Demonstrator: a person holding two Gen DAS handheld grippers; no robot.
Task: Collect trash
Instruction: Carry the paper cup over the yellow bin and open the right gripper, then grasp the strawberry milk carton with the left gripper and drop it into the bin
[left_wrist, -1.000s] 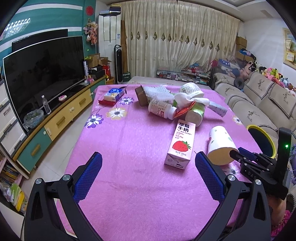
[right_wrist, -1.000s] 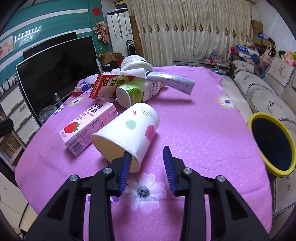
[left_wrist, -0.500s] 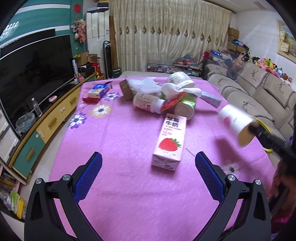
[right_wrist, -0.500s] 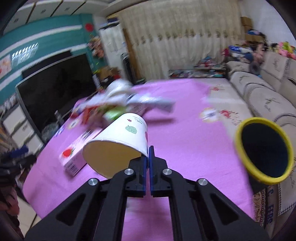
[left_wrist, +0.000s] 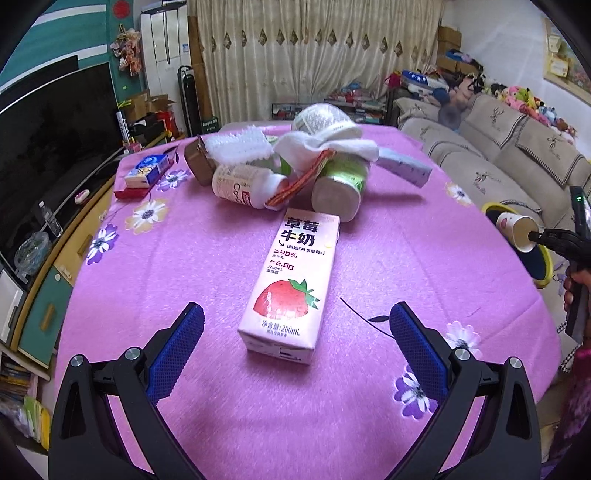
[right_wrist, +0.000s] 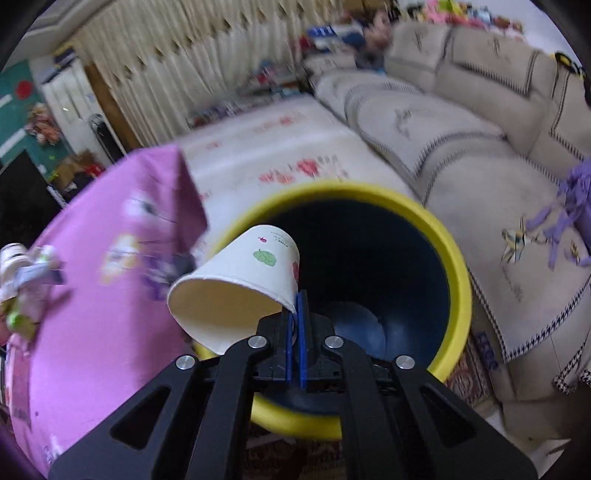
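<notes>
I have swung my right gripper (right_wrist: 294, 314) off the purple flowered tablecloth (left_wrist: 207, 266); it now hangs over the round yellow-rimmed dark bin (right_wrist: 456, 258) beside the table, pinching the rim of the white paper cup (right_wrist: 240, 284), so letting go should drop it in. My left gripper (left_wrist: 295, 350) stays spread wide, framing the pink strawberry milk carton (left_wrist: 291, 284), likely next.

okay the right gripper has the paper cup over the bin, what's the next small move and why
Probably open the right gripper and let the paper cup drop. It is pinched by its rim, and it hangs over the dark mouth of the yellow-rimmed bin, off the purple tablecloth, so it should fall inside.
</notes>
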